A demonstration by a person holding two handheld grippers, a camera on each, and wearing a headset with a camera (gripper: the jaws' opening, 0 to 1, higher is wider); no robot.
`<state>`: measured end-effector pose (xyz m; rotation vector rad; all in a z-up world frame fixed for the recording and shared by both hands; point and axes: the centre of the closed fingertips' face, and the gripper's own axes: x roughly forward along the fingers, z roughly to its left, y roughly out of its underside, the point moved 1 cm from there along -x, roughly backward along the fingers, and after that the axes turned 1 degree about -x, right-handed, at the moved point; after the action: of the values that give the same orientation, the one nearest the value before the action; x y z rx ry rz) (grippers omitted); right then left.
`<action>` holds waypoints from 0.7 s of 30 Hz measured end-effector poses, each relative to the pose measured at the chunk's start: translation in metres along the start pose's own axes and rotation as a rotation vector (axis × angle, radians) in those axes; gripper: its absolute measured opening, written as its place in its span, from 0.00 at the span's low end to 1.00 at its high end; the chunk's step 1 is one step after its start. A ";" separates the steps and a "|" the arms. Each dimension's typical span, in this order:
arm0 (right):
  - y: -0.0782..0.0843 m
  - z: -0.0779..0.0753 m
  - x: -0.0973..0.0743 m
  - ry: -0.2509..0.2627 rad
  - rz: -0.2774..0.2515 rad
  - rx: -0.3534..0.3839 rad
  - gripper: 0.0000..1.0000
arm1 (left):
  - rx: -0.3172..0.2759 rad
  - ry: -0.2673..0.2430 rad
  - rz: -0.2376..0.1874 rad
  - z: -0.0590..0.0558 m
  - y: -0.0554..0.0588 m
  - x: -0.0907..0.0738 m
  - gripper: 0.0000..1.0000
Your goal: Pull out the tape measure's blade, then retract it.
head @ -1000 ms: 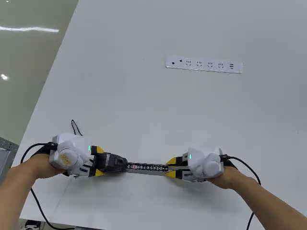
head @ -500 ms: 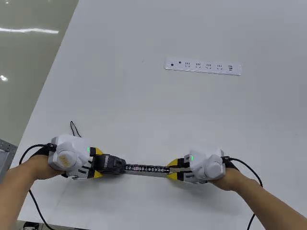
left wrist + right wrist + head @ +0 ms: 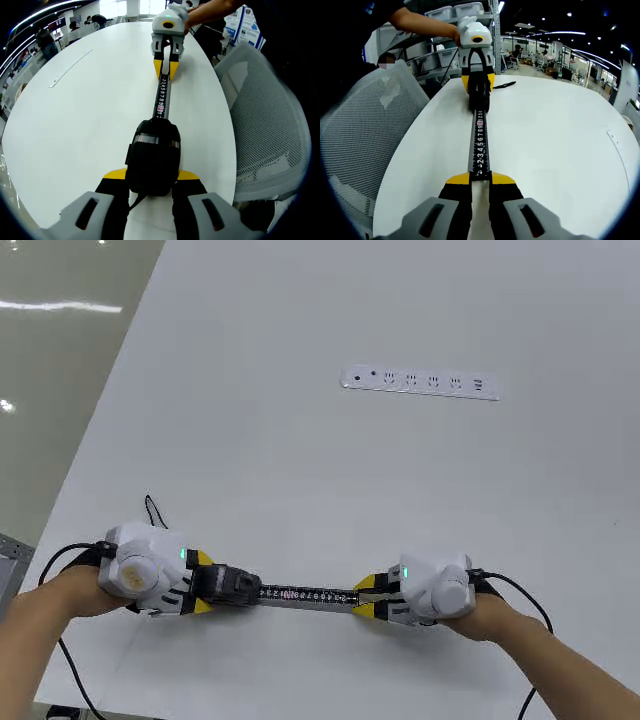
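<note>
A black tape measure case point(image 3: 230, 585) point(image 3: 152, 155) point(image 3: 479, 93) sits low over the white table point(image 3: 330, 470), held between the yellow-tipped jaws of my left gripper point(image 3: 203, 585) point(image 3: 149, 181). Its blade point(image 3: 305, 595) point(image 3: 162, 97) point(image 3: 479, 142), printed with numbers, stretches rightward out of the case to my right gripper point(image 3: 367, 597) point(image 3: 480, 180), which is shut on the blade's end. Both grippers sit near the table's front edge and face each other along the blade.
A white power strip point(image 3: 419, 382) lies flat farther back on the table. A black cable point(image 3: 152, 508) curls behind my left gripper. A mesh office chair point(image 3: 265, 135) point(image 3: 365, 130) stands past the table's front edge.
The two grippers have drawn slightly farther apart, and a bit more of the blade shows between them. The head camera has shifted a little.
</note>
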<state>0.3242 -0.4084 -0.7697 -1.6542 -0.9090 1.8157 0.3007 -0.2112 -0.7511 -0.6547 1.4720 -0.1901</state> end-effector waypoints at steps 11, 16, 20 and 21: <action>0.003 -0.001 -0.003 0.004 0.005 0.000 0.09 | 0.000 0.000 0.001 0.000 0.000 0.000 0.29; 0.006 0.000 -0.006 0.004 0.010 0.001 0.09 | 0.001 0.000 0.002 0.000 0.000 0.000 0.29; 0.007 0.000 -0.007 0.006 0.011 0.000 0.09 | 0.003 0.000 0.002 0.000 0.000 0.000 0.29; 0.008 0.000 -0.008 0.007 0.012 0.000 0.09 | 0.003 0.000 0.002 0.000 0.000 0.000 0.29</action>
<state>0.3257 -0.4194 -0.7703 -1.6677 -0.8978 1.8171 0.3004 -0.2110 -0.7511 -0.6511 1.4723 -0.1907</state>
